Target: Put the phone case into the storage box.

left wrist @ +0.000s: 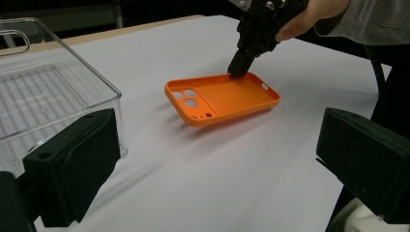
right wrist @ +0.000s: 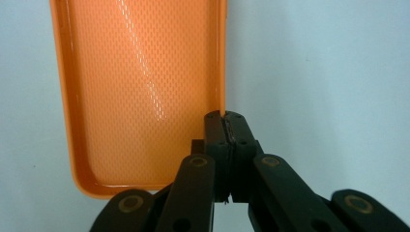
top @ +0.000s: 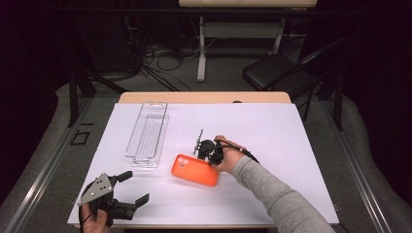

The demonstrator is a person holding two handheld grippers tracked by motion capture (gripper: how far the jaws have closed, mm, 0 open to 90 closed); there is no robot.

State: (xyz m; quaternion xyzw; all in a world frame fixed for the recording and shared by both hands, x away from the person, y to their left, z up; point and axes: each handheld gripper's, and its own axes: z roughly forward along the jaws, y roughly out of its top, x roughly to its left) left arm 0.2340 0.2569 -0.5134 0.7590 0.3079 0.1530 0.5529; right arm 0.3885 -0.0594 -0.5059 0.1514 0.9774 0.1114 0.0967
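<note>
The orange phone case (top: 195,170) lies open side up on the white sheet covering the table (top: 291,145), near the middle and slightly toward the person's side. In the left tool view the case (left wrist: 223,98) shows its camera cut-outs at the end nearer that camera, and that end sits slightly raised above its shadow.

The right tool (top: 210,154) points down at the far end of the case. In the right tool view its jaws are pressed together on the thin side wall of the case (right wrist: 145,92), close to one corner; one jaw is inside the wall, the other outside. The right tool (right wrist: 226,118) thus grips the rim, with the rest of the case stretching away from the jaw tips. The left tool view shows the same contact, the right tool (left wrist: 240,67) meeting the far edge.

The left tool (top: 136,191) rests at the near left corner of the table, well apart from the case, jaws spread wide with nothing between them.

A clear plastic tray (top: 148,133) stands to the left of the case, near it but not touching.
</note>
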